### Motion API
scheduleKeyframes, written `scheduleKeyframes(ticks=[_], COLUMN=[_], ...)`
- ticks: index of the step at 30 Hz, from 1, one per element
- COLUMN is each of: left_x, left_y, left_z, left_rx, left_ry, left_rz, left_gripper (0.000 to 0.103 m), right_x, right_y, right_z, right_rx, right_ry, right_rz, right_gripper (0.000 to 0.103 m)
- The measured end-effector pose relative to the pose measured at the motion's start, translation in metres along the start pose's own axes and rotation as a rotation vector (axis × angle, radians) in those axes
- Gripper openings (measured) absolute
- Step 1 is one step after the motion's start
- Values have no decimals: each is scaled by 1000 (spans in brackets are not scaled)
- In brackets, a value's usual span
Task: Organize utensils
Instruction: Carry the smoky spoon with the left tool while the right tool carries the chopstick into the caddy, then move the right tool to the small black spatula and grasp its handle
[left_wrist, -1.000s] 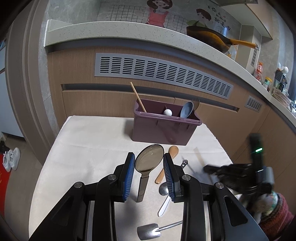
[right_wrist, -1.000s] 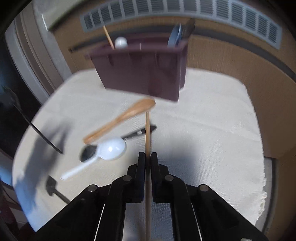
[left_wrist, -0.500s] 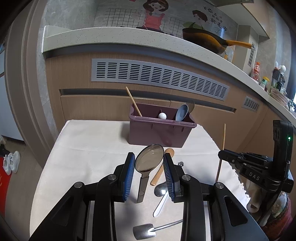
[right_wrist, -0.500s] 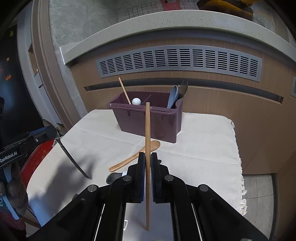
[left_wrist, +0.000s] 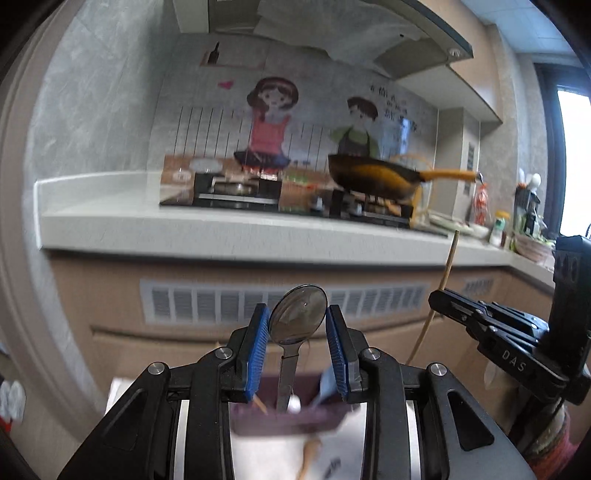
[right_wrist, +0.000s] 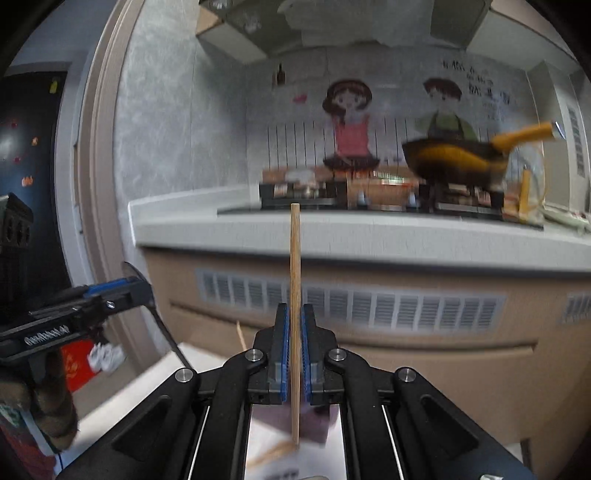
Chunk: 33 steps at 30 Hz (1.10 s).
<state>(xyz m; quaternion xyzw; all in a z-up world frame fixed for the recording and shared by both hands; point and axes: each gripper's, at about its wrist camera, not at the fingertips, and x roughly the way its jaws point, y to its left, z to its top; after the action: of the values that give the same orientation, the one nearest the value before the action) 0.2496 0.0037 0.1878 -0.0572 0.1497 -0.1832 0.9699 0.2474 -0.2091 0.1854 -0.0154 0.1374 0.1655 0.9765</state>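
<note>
Carrying two utensils at once looks to be the step in hand. The left tongs are closed about a metal spoon, bowl up between the blue pads; the right tongs pinch a wooden chopstick upright. Both hang raised, above the purple utensil box on the bench, seen low and blurred. Next, I judge, each must be lowered handle-first into the box and let go.
</note>
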Motion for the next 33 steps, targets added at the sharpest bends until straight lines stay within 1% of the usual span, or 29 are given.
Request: scheduleKeyframes(ticks=[2,4,6,8,10,13,14,15,16,17,18,19,20,22,24,25,26,27,28,29,30,33], left_x=[17,36,59,82,99,122,131,137,147,153,157,158,156,142,124,116,108,99,92,80,73,43], left_y=[9,19,29,37,41,47,49,49,50,50,51,52,52,53,55,57,58,61,64,66,67,73], left_z=[6,6,2,-5,-13,-32,-41,-48,-58,-67,-75,-81,-84,-84,-83,-83,-84,-87,-90,-98,-102,-133], left_rx=[-22,-44,-59,-83,-102,-118,-124,-123,-124,-128,-134,-137,-136,-125,-125,-127,-129,-132,-133,-129,-125,-118], left_ry=[2,14,39,75,106,166,201,232,285,318,346,355,346,293,251,243,240,237,239,249,260,322], left_rz=[-24,-33,-30,-44,-47,-49,-53,-61,-80,-97,-113,-110,-98,-68,-42,-34,-23,-3,15,41,54,106], left_gripper=[32,32,32,32,32,32,32,32,34,34,37,44,48,56,60,62,62,62,62,62,63,63], right_x=[18,39,63,87,102,126,135,142,149,156,160,162,161,150,131,120,108,100,91,86,80,71], right_y=[-4,-9,-16,-24,-26,-28,-29,-29,-30,-31,-31,-32,-33,-33,-30,-28,-25,-22,-19,-15,-10,13], right_z=[8,8,5,-4,-13,-33,-43,-50,-58,-67,-73,-81,-86,-91,-91,-91,-91,-93,-98,-102,-112,-149], right_rx=[-1,0,13,27,31,40,44,47,51,51,52,54,52,37,14,0,-11,-15,-18,-18,-14,-21], right_ry=[-23,-19,9,35,60,123,151,179,215,263,293,321,328,320,297,287,280,280,293,316,359,533], right_rz=[-19,-26,-26,-29,-32,-28,-26,-15,8,36,48,51,44,19,6,-1,-1,12,44,82,145,330], right_gripper=[6,6,6,6,6,6,6,6,7,9,12,17,21,24,27,33,44,50,61,62,62,62])
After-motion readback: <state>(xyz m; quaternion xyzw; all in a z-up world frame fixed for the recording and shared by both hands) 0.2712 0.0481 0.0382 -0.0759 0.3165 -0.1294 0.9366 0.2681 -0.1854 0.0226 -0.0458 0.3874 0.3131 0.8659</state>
